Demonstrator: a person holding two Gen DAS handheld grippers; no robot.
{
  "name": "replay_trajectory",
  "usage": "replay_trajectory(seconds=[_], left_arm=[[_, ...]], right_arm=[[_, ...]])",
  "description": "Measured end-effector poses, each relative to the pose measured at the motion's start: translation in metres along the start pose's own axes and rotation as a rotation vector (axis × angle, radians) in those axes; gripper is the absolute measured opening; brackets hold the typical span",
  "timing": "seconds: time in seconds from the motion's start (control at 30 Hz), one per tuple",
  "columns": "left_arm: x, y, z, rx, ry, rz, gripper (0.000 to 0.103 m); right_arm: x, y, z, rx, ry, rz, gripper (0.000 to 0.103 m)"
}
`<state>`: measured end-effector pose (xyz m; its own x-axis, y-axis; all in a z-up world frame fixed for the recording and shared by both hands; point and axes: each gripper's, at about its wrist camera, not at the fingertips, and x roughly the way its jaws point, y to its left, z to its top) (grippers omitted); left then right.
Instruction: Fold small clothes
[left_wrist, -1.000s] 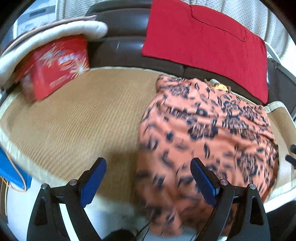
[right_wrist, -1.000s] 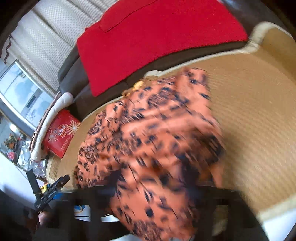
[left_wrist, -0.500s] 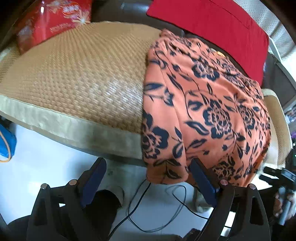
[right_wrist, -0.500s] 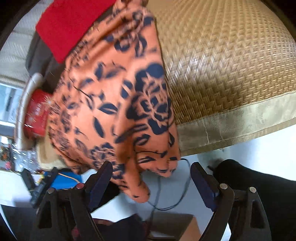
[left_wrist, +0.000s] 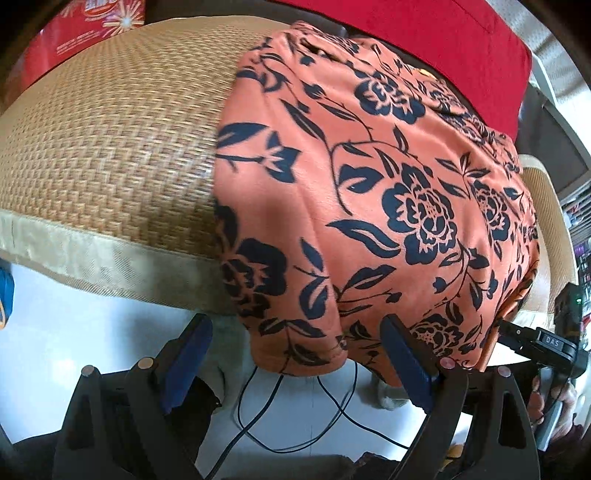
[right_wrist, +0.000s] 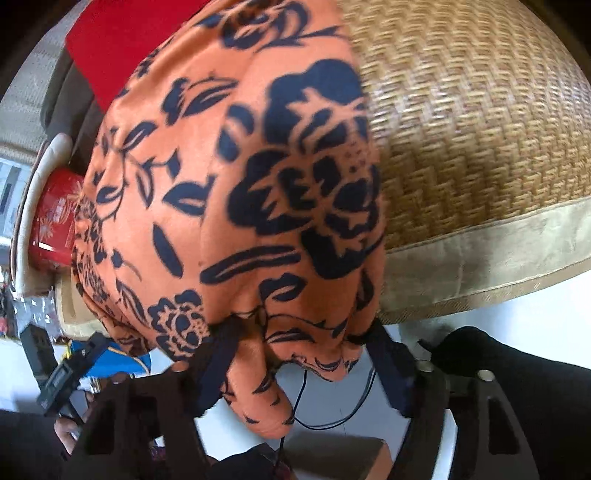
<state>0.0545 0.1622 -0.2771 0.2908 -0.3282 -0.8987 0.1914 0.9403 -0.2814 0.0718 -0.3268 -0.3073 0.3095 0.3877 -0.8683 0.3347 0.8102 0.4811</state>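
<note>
An orange garment with a dark blue flower print (left_wrist: 369, 192) lies on a woven mat cushion (left_wrist: 110, 140), and its hem hangs over the cushion's front edge. My left gripper (left_wrist: 295, 363) is open just below that hem, with the left corner of the cloth hanging between its blue pads (left_wrist: 186, 360) and untouched by them. In the right wrist view the garment (right_wrist: 229, 177) fills the frame. My right gripper (right_wrist: 303, 365) is closing around the bunched right corner of the hem. The cloth sits between its fingers (right_wrist: 218, 363) and brushes them, but it is not pinched tight.
A red cloth (left_wrist: 424, 44) covers the dark sofa back, and a red printed box (left_wrist: 85, 33) stands at the far left. Black cables (left_wrist: 295, 413) trail on the white floor below the cushion edge. A cardboard box (right_wrist: 332, 456) and a person's dark-clad leg (right_wrist: 517, 398) are nearby.
Both grippers have dropped and tilted down from above the cushion to its front edge, level with the hanging hem. The right jaws have narrowed around the hem corner; the left jaws stay wide.
</note>
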Motion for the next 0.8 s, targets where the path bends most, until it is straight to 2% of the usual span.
replay_trajectory(seconds=[0.03,0.07,0.13,0.2,0.23,0.27,0.37,0.47,0.5,0.53,0.57,0.6,0.7,0.73,0.77,0.8], left_arm=[[0.003,-0.004,0.001,0.002,0.001,-0.003,0.092],[0.006,-0.007,0.002,0.004,0.004,-0.007,0.092],[0.011,-0.010,0.002,0.005,0.005,-0.011,0.092],[0.015,-0.007,-0.001,-0.007,0.002,-0.019,0.075],[0.020,-0.004,-0.002,-0.021,0.018,-0.038,0.048],[0.023,0.000,-0.002,-0.036,0.034,-0.050,0.028],[0.025,0.012,-0.003,-0.094,0.036,-0.084,0.015],[0.026,0.011,-0.002,-0.096,0.037,-0.094,0.016],[0.025,0.012,-0.002,-0.100,0.042,-0.092,0.021],[0.028,0.011,-0.001,-0.118,0.062,-0.101,0.043],[0.029,0.011,0.002,-0.131,0.082,-0.106,0.070],[0.032,0.010,0.003,-0.148,0.101,-0.100,0.076],[0.034,0.000,0.003,-0.110,0.073,-0.082,0.075],[0.033,-0.005,0.003,-0.090,0.056,-0.079,0.058],[0.030,-0.006,0.004,-0.074,0.044,-0.083,0.028],[0.031,-0.009,0.004,-0.059,0.051,-0.071,0.017]], right_arm=[[0.000,0.004,-0.002,-0.019,-0.002,0.011,0.050],[0.000,0.008,-0.004,-0.034,-0.003,0.023,0.042],[-0.001,0.015,-0.007,-0.073,-0.005,0.042,0.037],[-0.001,0.022,-0.009,-0.102,-0.008,0.042,0.037],[-0.001,0.025,-0.011,-0.104,-0.008,0.041,0.037],[-0.001,0.024,-0.010,-0.097,-0.006,0.047,0.037],[-0.002,0.018,-0.008,-0.070,-0.002,0.094,0.037],[-0.011,0.006,0.000,-0.058,0.004,0.116,0.039],[-0.010,0.004,0.001,-0.038,0.009,0.110,0.039],[-0.003,0.011,0.000,-0.022,0.016,0.108,0.045],[-0.002,0.010,0.002,-0.006,0.025,0.097,0.068],[-0.001,0.010,0.002,0.002,0.026,0.084,0.075],[0.000,0.013,-0.001,-0.029,-0.015,0.063,0.077],[0.002,0.014,0.000,-0.053,-0.014,0.052,0.073],[0.004,0.016,-0.001,-0.066,-0.017,0.041,0.053],[0.005,0.018,-0.001,-0.078,-0.018,0.040,0.034]])
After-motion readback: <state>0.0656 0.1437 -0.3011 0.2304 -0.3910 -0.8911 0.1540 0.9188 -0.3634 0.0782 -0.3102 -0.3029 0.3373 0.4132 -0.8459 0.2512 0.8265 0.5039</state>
